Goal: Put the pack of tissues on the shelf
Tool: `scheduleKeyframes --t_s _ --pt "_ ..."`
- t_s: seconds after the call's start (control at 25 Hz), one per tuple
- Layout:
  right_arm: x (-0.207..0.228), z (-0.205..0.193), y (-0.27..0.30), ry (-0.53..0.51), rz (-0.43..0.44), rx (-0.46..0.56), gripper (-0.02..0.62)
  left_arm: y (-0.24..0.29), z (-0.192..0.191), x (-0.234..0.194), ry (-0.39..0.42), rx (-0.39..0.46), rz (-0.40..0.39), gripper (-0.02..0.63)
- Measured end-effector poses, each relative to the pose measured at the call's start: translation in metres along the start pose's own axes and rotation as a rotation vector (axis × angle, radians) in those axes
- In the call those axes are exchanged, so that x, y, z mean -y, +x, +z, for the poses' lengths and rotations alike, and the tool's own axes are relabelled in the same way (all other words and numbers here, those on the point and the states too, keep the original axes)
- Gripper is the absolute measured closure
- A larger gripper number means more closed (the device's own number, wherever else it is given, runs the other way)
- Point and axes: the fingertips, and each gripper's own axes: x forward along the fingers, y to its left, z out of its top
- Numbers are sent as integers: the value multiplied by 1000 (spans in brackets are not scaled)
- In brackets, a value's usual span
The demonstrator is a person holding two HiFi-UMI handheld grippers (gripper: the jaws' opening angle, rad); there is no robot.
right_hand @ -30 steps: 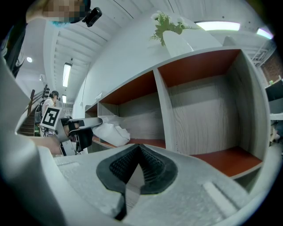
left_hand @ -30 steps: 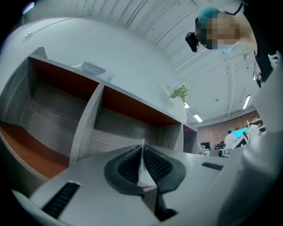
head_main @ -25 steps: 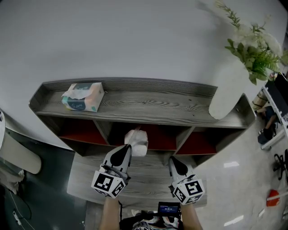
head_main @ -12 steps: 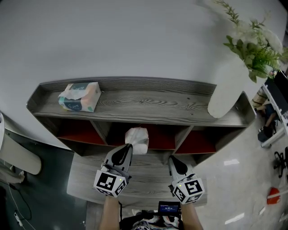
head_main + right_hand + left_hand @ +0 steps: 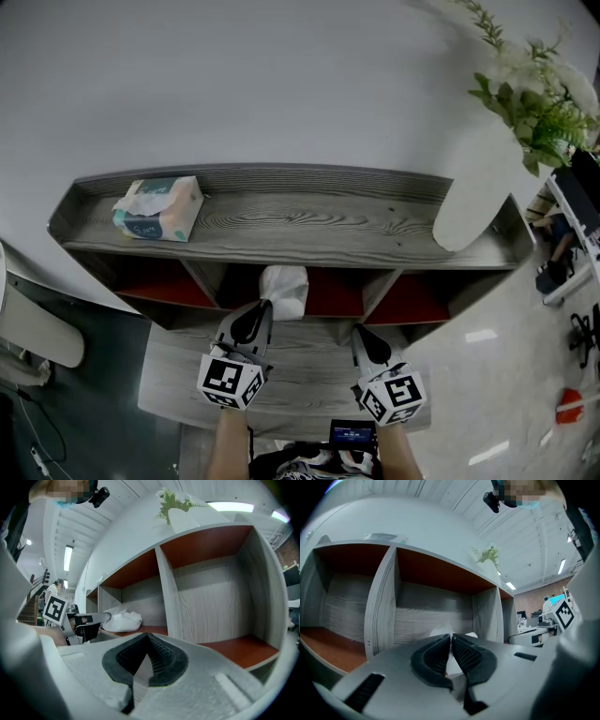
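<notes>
The white pack of tissues [image 5: 284, 286] lies at the mouth of the shelf's middle compartment, on its red floor [image 5: 140, 630]. My left gripper [image 5: 265, 306] is shut on the pack's near edge; a little white wrapper [image 5: 438, 631] shows past its closed jaws [image 5: 451, 635]. In the right gripper view the pack [image 5: 123, 620] rests on the red floor, with the left gripper [image 5: 105, 617] at its left side. My right gripper [image 5: 359, 334] is beside it in front of the shelf, shut and empty [image 5: 149, 637].
The grey wooden shelf [image 5: 309, 220] has red compartments underneath, parted by upright dividers [image 5: 165, 592]. A tissue box [image 5: 157, 208] sits on its top at the left, and a white vase [image 5: 473, 183] with green sprigs at the right. A lower grey board [image 5: 309, 370] lies under my grippers.
My left gripper has pushed the pack slightly farther into the middle compartment. The right gripper has stayed where it was.
</notes>
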Motion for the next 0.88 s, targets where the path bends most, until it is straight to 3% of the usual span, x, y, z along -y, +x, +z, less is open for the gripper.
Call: scheduleKeyframes --t_s 0.36,0.56,0.88 --pt "4 3 2 -1 -9 10 591 15 -10 -11 -13 -37 44 594" --pt "6 1 -2 -1 -29 3 591 21 -10 -16 -59 -23 69 594" --pt "6 -1 -15 1 -64 -6 591 18 -10 -15 -47 -13 88 591"
